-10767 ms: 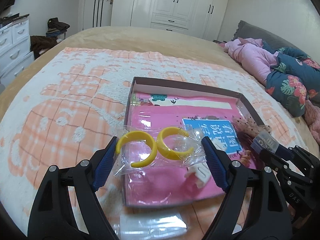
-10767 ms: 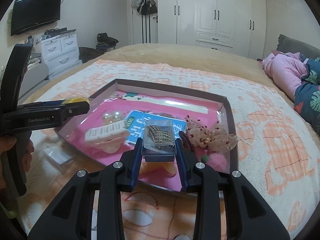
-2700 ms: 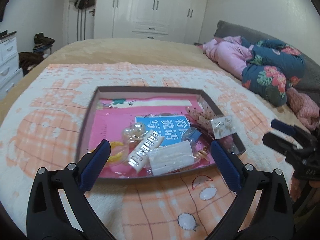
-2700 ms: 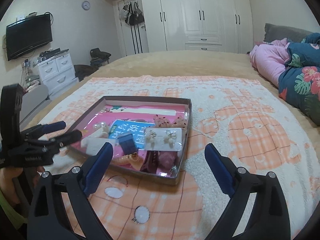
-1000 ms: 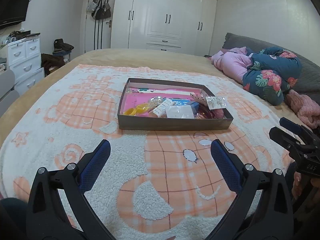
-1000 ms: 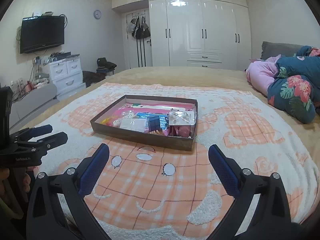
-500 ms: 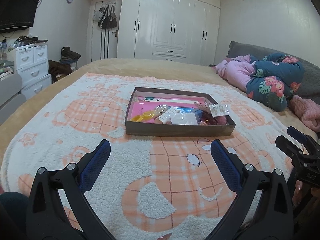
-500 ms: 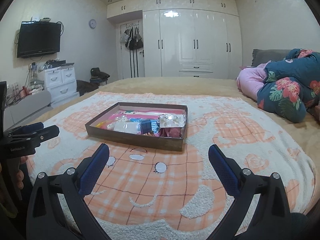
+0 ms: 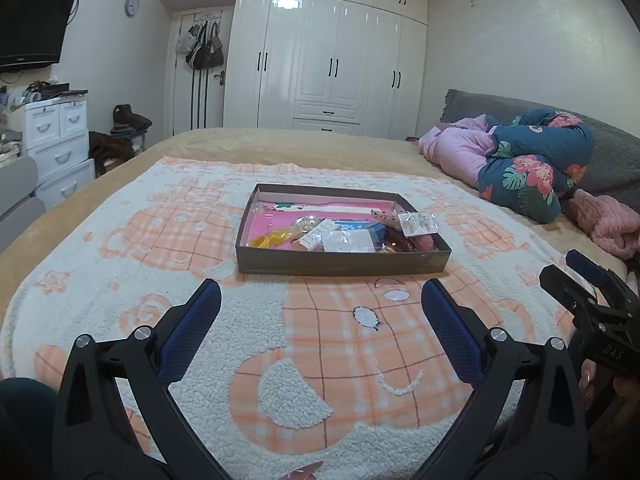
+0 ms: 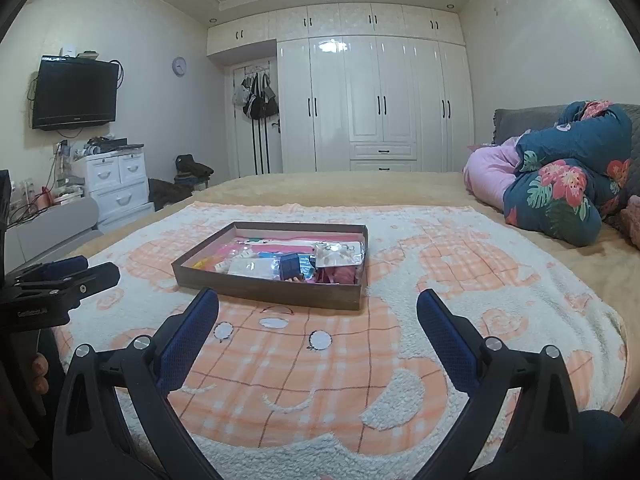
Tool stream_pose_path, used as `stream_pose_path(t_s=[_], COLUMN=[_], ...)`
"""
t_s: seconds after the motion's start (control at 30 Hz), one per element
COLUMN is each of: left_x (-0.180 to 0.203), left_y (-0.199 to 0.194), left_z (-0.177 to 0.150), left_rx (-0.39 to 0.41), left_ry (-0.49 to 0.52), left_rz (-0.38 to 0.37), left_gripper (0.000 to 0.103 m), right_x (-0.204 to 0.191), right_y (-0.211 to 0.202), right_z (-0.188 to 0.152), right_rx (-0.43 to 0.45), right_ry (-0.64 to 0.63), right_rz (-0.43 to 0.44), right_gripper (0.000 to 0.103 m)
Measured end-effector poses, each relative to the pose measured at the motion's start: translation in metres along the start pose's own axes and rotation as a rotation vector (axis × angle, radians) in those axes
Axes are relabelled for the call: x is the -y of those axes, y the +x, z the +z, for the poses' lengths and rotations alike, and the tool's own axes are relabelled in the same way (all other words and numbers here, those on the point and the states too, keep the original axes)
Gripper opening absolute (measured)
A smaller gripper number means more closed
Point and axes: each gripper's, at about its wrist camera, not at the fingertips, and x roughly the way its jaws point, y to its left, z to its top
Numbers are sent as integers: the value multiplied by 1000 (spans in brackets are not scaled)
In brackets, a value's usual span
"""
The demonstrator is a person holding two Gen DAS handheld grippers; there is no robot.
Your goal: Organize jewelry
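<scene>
Left gripper (image 9: 320,304), black frame with blue pads, jaws spread wide, empty, low over the peach-and-white fleece blanket (image 9: 160,240). Shallow brown cardboard tray (image 9: 340,268) of bagged jewelry lies ahead, centre of bed, long axis crosswise. Yellow hoops (image 9: 272,237) at its left end, earring card (image 9: 418,222) at right. Right gripper (image 10: 318,304) equally agape, empty, tray ahead and slightly left. Neither clearly nearer; both well apart from it. Sorting looks finished.
</scene>
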Motion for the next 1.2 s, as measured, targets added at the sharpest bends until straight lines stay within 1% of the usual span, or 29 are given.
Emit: stream_pose_path(t_s=[0.1, 0.73, 1.0, 1.2], left_x=[1, 1, -1, -1], left_y=[-1, -6, -6, -7], left_z=[-1, -1, -1, -1], left_rx=[-3, 3, 10, 15], left_ry=[-1, -14, -14, -12], left_rz=[16, 15, 16, 17], left_gripper=[92, 92, 92, 92], right_x=[-1, 1, 1, 2], right_y=[-2, -2, -5, -6], right_z=[0, -1, -1, -2], right_rx=[10, 3, 21, 16], right_ry=[-3, -1, -2, -3], right_rz=[-3, -12, -14, -11], right_gripper=[97, 97, 97, 97])
